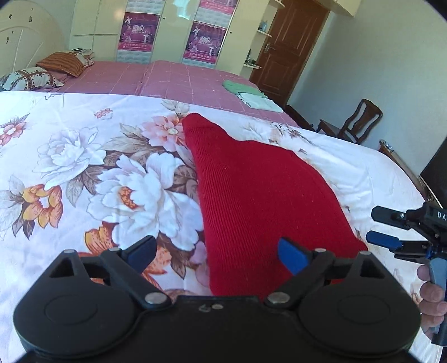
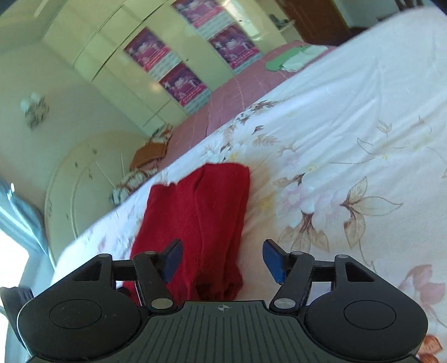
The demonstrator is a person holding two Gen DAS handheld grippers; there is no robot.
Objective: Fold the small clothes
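Up close, our left gripper (image 1: 216, 255) has its jaws spread wide, the blue pads clear of any cloth, hovering over the near end of a red knitted garment (image 1: 259, 201). Our right gripper (image 2: 222, 259) is parted too, about halfway, and its pads grip nothing; the red garment (image 2: 201, 220) lies below and between them, folded into a long narrow shape with soft ridges running along it. In the left wrist view the right gripper (image 1: 384, 227) shows at the right edge, beside the garment's edge, with fingers of our hand (image 1: 431, 296) wrapped around its handle.

Under the garment we see a white bedsheet (image 1: 69, 156) printed with big flowers in white, pink and orange, fairly smooth with light creases. Beyond it runs a pink checked cover (image 1: 173, 78). On that cover, well apart from the red piece, lies a green and white folded pile (image 1: 248, 93). Patterned pillows (image 1: 42, 74) sit at the far left against a cream headboard (image 1: 25, 42).

Further out stands a cream wardrobe (image 1: 95, 25) with purple posters (image 1: 138, 30) on its doors, a brown wooden door (image 1: 290, 47) to the right, and a dark wooden chair (image 1: 354, 123) against the pale wall.
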